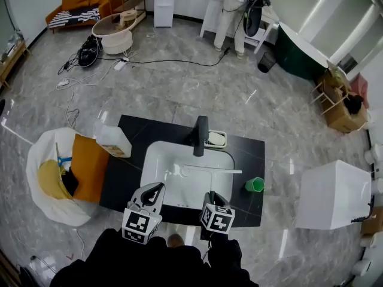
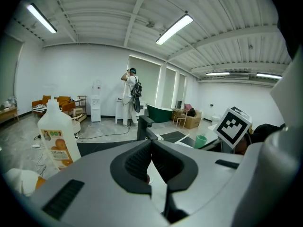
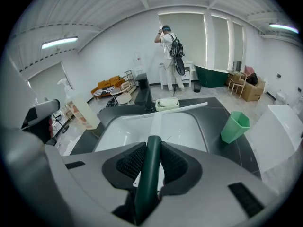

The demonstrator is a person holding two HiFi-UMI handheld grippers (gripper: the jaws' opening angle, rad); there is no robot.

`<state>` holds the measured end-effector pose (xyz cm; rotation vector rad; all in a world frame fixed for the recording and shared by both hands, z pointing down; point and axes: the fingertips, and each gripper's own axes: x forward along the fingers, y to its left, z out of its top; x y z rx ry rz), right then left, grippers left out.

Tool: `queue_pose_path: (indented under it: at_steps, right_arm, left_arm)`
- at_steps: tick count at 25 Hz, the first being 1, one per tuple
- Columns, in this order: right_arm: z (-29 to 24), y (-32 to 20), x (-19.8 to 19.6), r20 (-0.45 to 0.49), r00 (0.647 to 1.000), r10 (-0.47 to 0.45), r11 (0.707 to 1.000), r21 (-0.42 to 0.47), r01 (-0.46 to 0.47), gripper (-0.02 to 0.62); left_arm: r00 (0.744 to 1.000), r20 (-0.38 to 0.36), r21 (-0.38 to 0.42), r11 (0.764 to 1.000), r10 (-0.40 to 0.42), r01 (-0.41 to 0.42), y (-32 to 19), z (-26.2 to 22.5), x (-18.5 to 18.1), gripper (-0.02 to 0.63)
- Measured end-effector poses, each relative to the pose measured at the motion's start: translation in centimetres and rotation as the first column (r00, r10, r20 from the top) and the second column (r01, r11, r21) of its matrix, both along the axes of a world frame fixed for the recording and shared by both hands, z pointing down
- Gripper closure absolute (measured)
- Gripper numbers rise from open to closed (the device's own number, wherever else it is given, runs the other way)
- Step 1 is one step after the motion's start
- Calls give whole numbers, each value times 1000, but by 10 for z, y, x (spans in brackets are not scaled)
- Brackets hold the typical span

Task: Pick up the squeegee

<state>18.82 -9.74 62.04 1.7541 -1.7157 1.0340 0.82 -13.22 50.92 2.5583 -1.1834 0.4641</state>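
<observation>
Right gripper point(image 3: 152, 148) clenched on the dark green handle of the squeegee point(image 3: 158, 122); pads pressed on both sides of the handle; white neck running forward from the jaws to the long white blade. Same gripper in head view point(image 1: 212, 197) at the front edge of the counter point(image 1: 251, 154), pointing steeply down over the sink point(image 1: 149, 166).

Squeegee point(image 1: 209, 171) over the white basin; blade crosswise, nearer the back edge, its right end past the right rim of the sink; contact between blade and rim not decidable.

Left gripper point(image 2: 151, 143) closed, fingertips meeting, nothing gripped; in head view point(image 1: 152, 191) at the front left of the sink, just beside the right gripper.

On the counter:
- dark faucet point(image 1: 200, 135) at the middle of the back edge;
- soap dish point(image 1: 216, 139) just beside the faucet, on its right;
- green cup point(image 1: 254, 185) near the front right corner, well apart from the blade;
- white bottle point(image 1: 114, 141) with orange label at the back left corner.

Person point(image 1: 230, 11) standing far off at the back wall.
</observation>
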Motion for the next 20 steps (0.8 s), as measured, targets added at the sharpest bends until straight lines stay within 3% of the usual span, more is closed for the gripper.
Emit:
queue_pose_path:
  at_steps: [10, 20]
  right_arm:
    - [-71, 53, -4, -10, 996, 86, 983, 163, -84, 483]
    - [-131, 113, -28, -18, 987, 157, 933, 330, -143, 483]
  left_arm:
    - [995, -21, 90, 991, 98, -96, 48, -41, -1, 583]
    - [984, -28, 141, 976, 173, -168, 100, -68, -22, 583]
